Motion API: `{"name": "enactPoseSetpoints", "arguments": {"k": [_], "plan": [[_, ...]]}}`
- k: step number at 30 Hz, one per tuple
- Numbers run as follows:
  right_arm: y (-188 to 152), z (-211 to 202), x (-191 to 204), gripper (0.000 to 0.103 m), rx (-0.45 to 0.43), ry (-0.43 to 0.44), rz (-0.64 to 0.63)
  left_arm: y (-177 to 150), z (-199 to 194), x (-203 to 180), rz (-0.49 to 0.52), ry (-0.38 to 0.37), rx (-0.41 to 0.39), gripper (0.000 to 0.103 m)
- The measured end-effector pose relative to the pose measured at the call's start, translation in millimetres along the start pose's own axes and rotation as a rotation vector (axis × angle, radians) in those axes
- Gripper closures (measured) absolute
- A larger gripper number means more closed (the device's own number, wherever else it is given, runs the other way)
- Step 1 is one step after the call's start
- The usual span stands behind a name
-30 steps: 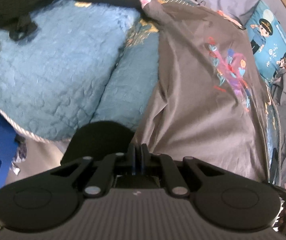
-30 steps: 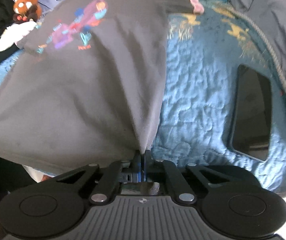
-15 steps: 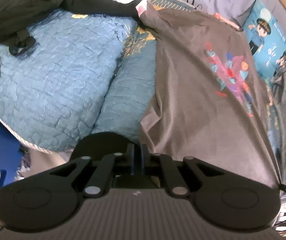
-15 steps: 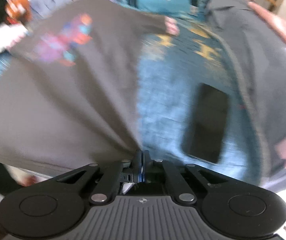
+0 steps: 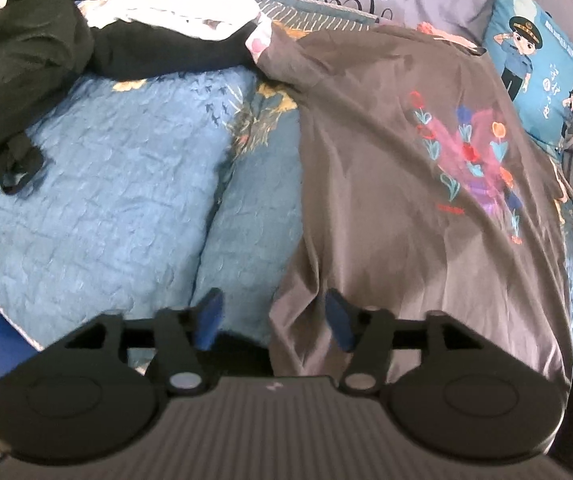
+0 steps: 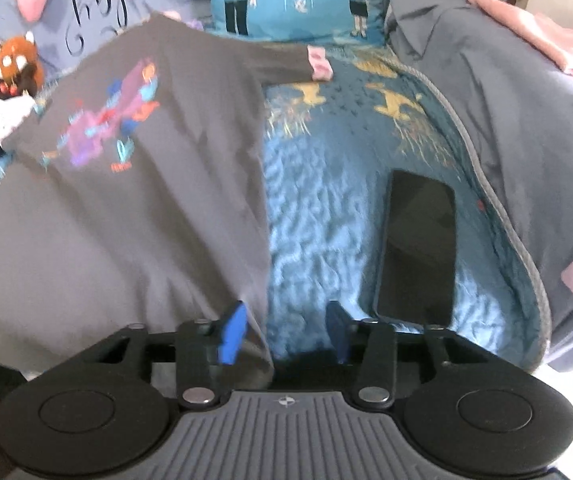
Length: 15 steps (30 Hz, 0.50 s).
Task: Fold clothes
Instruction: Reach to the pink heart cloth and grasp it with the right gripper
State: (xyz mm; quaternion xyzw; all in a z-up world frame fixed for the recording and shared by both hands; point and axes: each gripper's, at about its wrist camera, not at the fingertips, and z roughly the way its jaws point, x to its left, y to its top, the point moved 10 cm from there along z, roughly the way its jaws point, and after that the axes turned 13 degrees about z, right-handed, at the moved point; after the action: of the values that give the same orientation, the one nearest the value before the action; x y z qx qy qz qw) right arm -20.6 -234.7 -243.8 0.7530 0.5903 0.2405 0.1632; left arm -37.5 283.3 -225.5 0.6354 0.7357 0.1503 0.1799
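A grey long-sleeved shirt (image 5: pixel 386 200) with a colourful flower print lies spread on the blue quilt (image 5: pixel 106 200), sleeves out to both sides. My left gripper (image 5: pixel 274 320) hangs over the shirt's near left corner. Its jaws are opening, and the hem lies loose between the blue pads (image 5: pixel 210 318) without being pinched. In the right wrist view the same shirt (image 6: pixel 146 220) fills the left half. My right gripper (image 6: pixel 284 332) is over its near right corner, jaws opening, with the cloth edge resting by the left pad (image 6: pixel 232 334) and not pressed.
A dark phone (image 6: pixel 418 248) lies on the quilt (image 6: pixel 318 220) just right of the shirt. Black clothes (image 5: pixel 26 60) and a white garment (image 5: pixel 182 12) are heaped at the far left. A cartoon pillow (image 6: pixel 286 0), grey bedding (image 6: pixel 506 120) and a plush toy (image 6: pixel 16 64) line the back.
Both grippers were shut on the shirt's bottom corners and have opened, letting the hem go. The shirt, pulled taut before, has settled onto the quilt.
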Motion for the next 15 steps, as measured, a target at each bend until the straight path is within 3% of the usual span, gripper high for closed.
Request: {"name": "enactPoseSetpoints", "arguments": {"k": [4, 10, 15], "plan": [[18.2, 3.0, 11.9, 0.045, -0.037, 0.074, 0.057, 25.0, 1.7, -8.4, 0.024, -0.009, -0.038, 0.009], [83.0, 28.9, 18.4, 0.040, -0.126, 0.165, 0.189, 78.1, 9.4, -38.0, 0.067, -0.030, -0.091, 0.005], [150.0, 87.7, 9.4, 0.040, -0.119, 0.287, 0.399, 104.4, 23.8, -87.0, 0.122, -0.100, -0.106, 0.004]]}}
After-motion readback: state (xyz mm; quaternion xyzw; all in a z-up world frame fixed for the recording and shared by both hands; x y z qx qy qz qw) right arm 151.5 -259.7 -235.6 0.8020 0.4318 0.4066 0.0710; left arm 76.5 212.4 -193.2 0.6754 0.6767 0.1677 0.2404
